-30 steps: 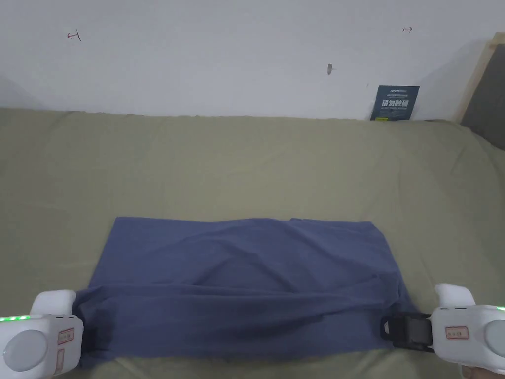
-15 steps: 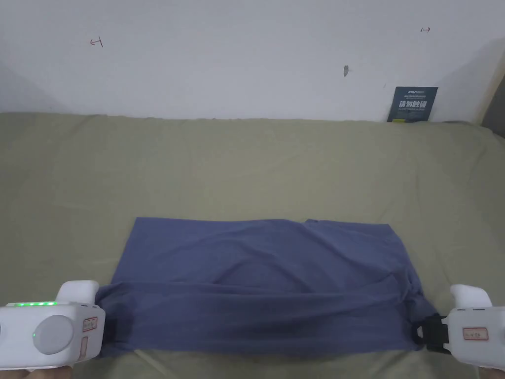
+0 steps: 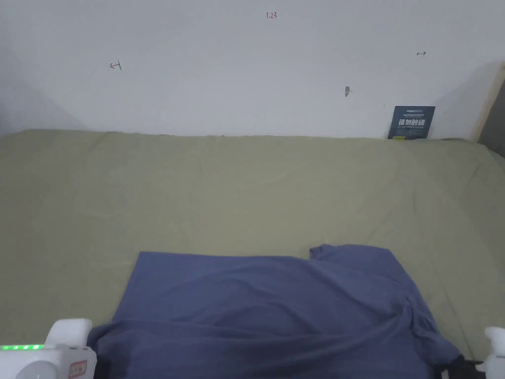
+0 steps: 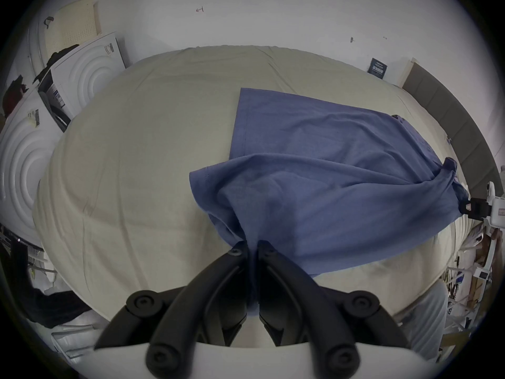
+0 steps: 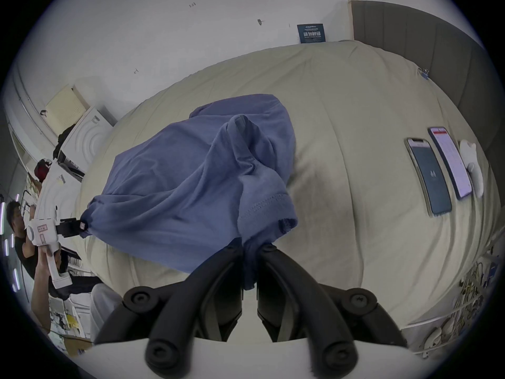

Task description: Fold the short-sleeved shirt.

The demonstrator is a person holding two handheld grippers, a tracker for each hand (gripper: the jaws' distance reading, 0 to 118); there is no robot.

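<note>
One blue short-sleeved shirt (image 3: 266,306) spread across an olive-green bed (image 3: 246,187), far half lying flat, near edge raised off the sheet and stretched between two tongs. Left tongs (image 4: 252,248) closed narrow on a bunched corner of the shirt, cloth pinched between both black jaws; same tongs seen from across the bed at (image 5: 78,225), gripping that corner, a hand (image 5: 47,251) wrapped around the white handle. Right tongs (image 5: 250,244) likewise closed narrow on the opposite corner beside a sleeve hem, fabric running down between the jaws; seen from the far end at (image 4: 466,207), clamped on the gathered cloth. From the head view, only the white housing tops at the lower corners, left (image 3: 49,358) with a green light strip.

No containers in sight. Counted on the bed besides the shirt: two phones (image 5: 429,174) lying side by side, screens up, well apart from the shirt toward the right edge, and one small white object (image 5: 471,166) just beside them. One dark sign (image 3: 411,122) propped against the white wall (image 3: 246,74) at the bed's far edge. Two white appliances (image 4: 84,78) with ribbed round panels standing off the bed's left side.
</note>
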